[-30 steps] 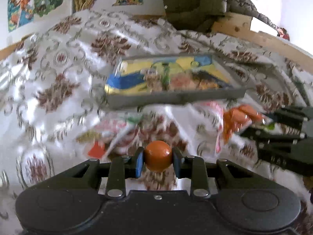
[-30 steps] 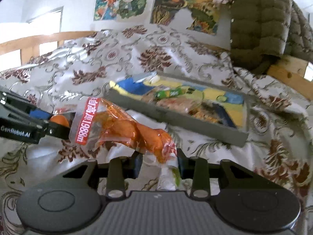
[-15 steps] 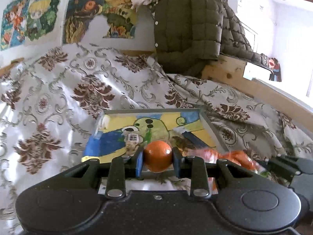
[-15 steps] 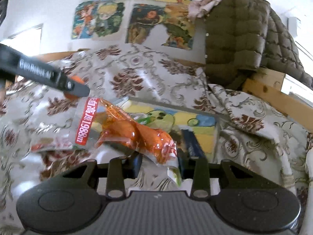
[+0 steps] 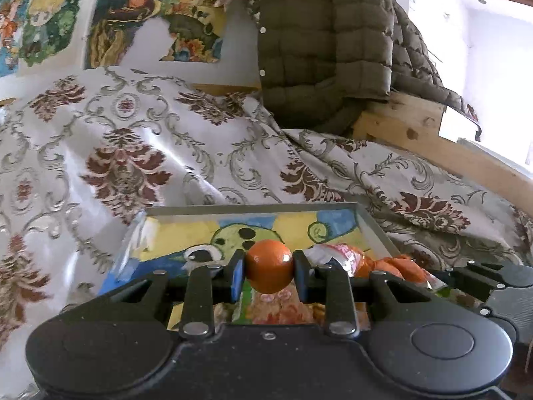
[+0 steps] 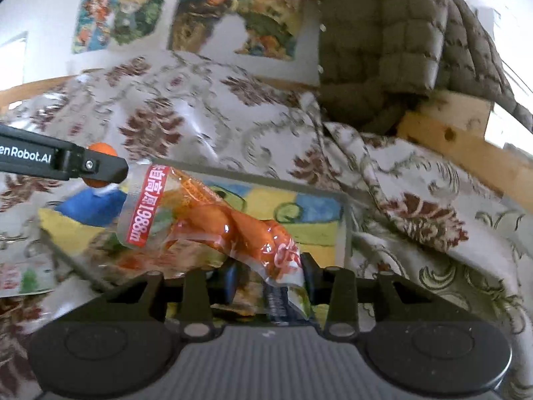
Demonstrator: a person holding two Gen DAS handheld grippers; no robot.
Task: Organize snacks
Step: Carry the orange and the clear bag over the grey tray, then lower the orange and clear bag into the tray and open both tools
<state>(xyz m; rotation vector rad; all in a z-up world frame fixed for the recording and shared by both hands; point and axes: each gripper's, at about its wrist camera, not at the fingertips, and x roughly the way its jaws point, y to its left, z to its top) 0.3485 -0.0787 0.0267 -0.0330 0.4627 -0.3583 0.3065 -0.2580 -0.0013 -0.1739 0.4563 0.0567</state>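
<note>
Left hand-held gripper (image 5: 269,271): black, silver screws, blue pads. Right hand-held gripper (image 6: 269,276): black, ribbed grey body.

Daylight from the right: window area (image 5: 499,33) blown out to white in the left wrist view, same clipping at the right edge of the right wrist view. Satin bedspread (image 5: 110,140) throws white glare patches on its folds. Quilted jacket (image 5: 319,46) sits dark, detail still readable. Left wrist view sharp, highlight spot on the orange ball (image 5: 269,266). Right wrist view motion-blurred across bedspread and wall posters (image 6: 230,16); the snack packet (image 6: 213,223) stays fairly crisp. Strong fisheye bending, black vignette in the corners of both.
</note>
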